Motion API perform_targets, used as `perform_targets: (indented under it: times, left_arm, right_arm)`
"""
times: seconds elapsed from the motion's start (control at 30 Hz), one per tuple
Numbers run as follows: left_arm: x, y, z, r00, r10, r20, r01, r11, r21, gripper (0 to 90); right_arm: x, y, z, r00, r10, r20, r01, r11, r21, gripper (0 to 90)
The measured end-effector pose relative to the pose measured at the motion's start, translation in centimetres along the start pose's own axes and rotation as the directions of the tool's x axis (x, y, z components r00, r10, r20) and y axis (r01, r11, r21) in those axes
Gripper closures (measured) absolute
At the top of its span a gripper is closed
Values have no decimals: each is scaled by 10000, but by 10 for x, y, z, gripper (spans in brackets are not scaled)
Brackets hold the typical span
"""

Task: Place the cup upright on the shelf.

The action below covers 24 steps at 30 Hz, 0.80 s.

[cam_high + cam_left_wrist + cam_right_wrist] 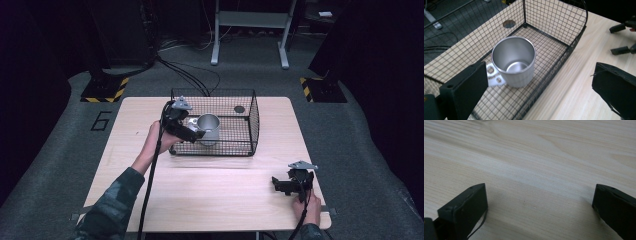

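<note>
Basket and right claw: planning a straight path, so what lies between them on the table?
Bare wood between basket and right claw, as the high view shows.

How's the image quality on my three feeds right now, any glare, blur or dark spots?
High view: table evenly lit, surroundings nearly black. Left gripper view: metal cup sharp with soft sheen inside, no harsh glare; the near claw blocks slightly soft. Right gripper view: wood grain blurred, a pale band of reflected light across it.

mug (514,65) handle half hidden behind 1 of the jaws (left gripper view).
</note>
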<state>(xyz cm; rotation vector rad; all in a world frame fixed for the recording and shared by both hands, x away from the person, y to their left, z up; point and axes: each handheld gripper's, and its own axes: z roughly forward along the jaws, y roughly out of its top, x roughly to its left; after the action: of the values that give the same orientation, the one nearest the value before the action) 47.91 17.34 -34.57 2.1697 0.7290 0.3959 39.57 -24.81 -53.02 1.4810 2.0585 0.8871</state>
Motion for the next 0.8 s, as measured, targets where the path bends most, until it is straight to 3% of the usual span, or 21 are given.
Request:
perform_targets:
  times: [0.17, 0.27, 0.3, 0.33, 0.37, 0.4, 0.43, 0.47, 0.5, 0.57, 0.73, 0.8]
  left_arm:
    - [-15, -27, -18, 9992, 394, -85, -393, 9991, 187, 2]
    - [-20, -40, -25, 9991, 421, -33, -421, 9990, 168, 1]
    - [-25, -50, -32, 9988, 442, -208, -439, 9989, 162, 1]
    - [-25, -50, -32, 9988, 442, -208, -439, 9989, 162, 1]
    - [-28, -62, -39, 9989, 396, -252, -394, 9992, 103, 1]
    - [-28, -62, -39, 9989, 396, -252, -394, 9992, 103, 1]
    - [-32, -73, -44, 9976, 497, -489, -488, 9986, 195, 2]
    - [-32, -73, -44, 9976, 497, -489, -488, 9986, 195, 1]
    - [-36, -87, -50, 9945, 624, -840, -596, 9976, 359, 1]
    - [-37, -97, -53, 9929, 648, -997, -609, 9973, 416, 1]
    - [-37, -139, -62, 9857, 334, -1652, -233, 9978, 627, 1]
    - [-32, -158, -64, 9852, -119, -1711, 228, 9978, 615, 1]
  right_arm:
    - [1, 0, 0, 10000, 25, 57, -25, 10000, 26, 0]
    - [1, 0, 0, 9999, 78, 63, -78, 10000, 44, 0]
    - [1, 0, 0, 9999, 66, 86, -66, 10000, 26, 0]
    - [1, 0, 0, 9999, 66, 86, -66, 10000, 26, 0]
    - [1, 0, 0, 9999, 85, 126, -85, 10000, -23, 0]
    - [1, 0, 0, 9999, 85, 126, -85, 10000, -23, 0]
    - [1, 0, 0, 9999, 93, 133, -93, 10000, -1, 0]
    - [1, 0, 0, 9999, 93, 133, -93, 10000, -1, 0]
    - [2, -1, 0, 9998, 117, 129, -116, 9999, -37, 0]
    - [2, -1, -1, 9998, 130, 136, -130, 9999, -29, 0]
    - [2, -1, -1, 9998, 129, 138, -128, 9999, -30, 0]
    - [2, -1, -1, 9998, 125, 137, -125, 9999, -32, 0]
